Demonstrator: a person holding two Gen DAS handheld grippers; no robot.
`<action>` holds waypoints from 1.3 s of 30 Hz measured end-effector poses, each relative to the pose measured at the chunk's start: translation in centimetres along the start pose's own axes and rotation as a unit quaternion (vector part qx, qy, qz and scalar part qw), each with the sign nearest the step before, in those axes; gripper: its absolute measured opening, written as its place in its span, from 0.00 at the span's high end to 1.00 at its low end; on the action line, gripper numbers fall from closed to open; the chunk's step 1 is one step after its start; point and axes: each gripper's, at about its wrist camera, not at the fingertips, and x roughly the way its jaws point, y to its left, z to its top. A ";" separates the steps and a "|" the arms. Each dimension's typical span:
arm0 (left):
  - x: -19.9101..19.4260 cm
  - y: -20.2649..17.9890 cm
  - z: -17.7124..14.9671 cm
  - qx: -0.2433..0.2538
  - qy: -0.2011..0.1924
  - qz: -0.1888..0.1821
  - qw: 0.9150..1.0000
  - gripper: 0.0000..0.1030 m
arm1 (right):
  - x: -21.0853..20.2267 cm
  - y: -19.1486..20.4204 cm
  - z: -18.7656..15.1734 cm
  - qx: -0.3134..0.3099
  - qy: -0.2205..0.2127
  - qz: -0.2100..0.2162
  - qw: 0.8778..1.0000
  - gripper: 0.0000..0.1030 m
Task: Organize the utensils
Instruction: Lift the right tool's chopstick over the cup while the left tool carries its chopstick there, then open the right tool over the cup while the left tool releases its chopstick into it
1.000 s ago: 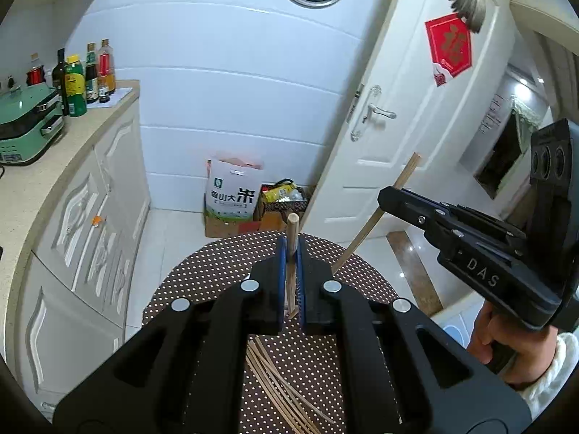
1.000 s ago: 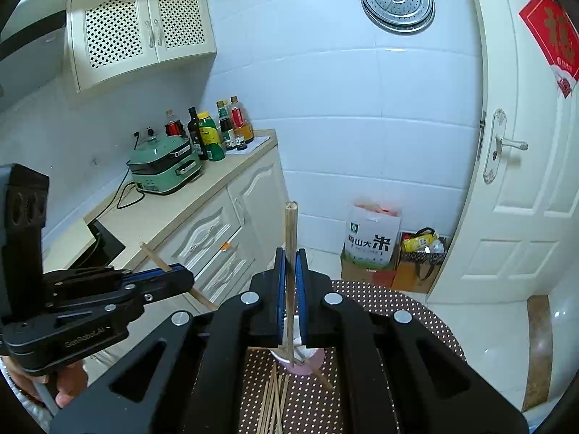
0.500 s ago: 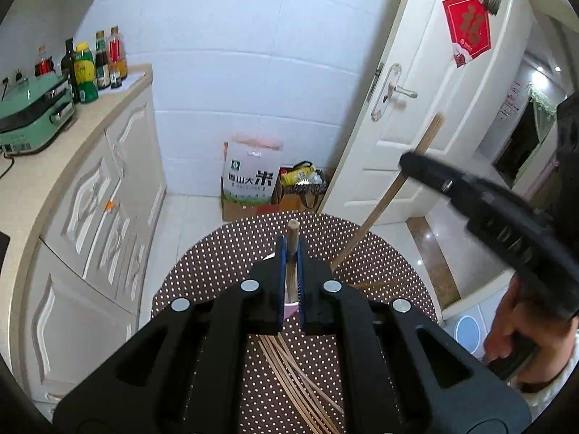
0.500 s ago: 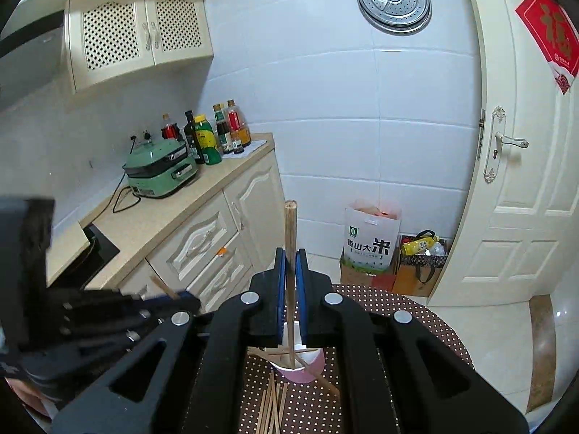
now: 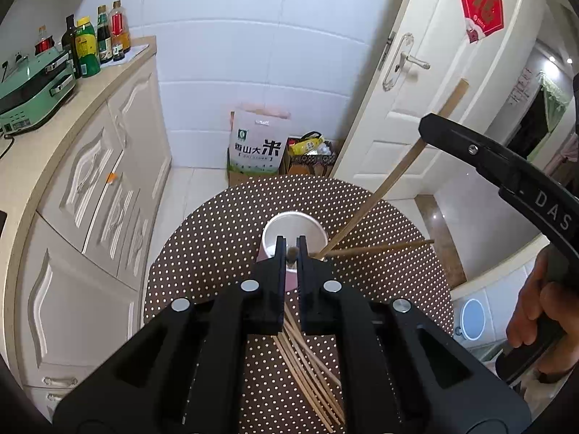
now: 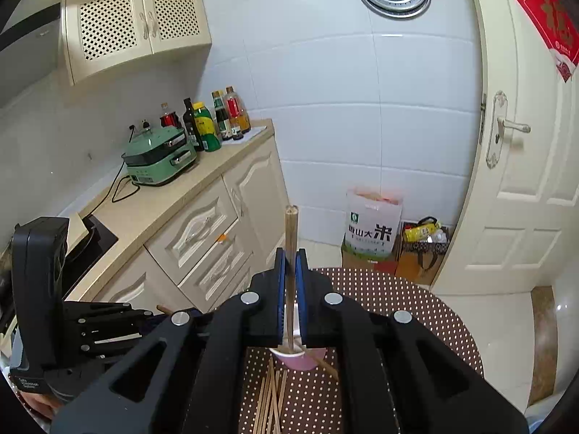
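A pink cup [image 5: 294,232] with a white inside stands on the round dotted table [image 5: 217,238]. My left gripper [image 5: 290,253] is shut on a chopstick [image 5: 290,252] seen end-on, just over the cup's near rim. My right gripper [image 6: 290,256] is shut on a second chopstick [image 6: 290,231] held upright, its lower end at the cup [image 6: 302,360]. In the left wrist view that chopstick [image 5: 394,177] slants down to the cup's right edge. Several loose chopsticks [image 5: 307,361] lie on the table near me.
One chopstick [image 5: 380,247] lies flat to the right of the cup. A kitchen counter [image 5: 54,115] with a green appliance [image 5: 32,90] and bottles is on the left. A rice bag [image 5: 257,144] and a door [image 5: 416,83] stand behind the table.
My left gripper has tipped downward over the cup, so its chopstick now points toward the cup. The right gripper has lowered its chopstick toward the cup.
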 end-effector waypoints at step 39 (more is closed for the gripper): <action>3.3 -0.5 -2.5 -0.025 0.057 0.007 0.998 0.92 | 3.1 -0.3 -8.0 0.016 0.098 -0.009 0.995 0.94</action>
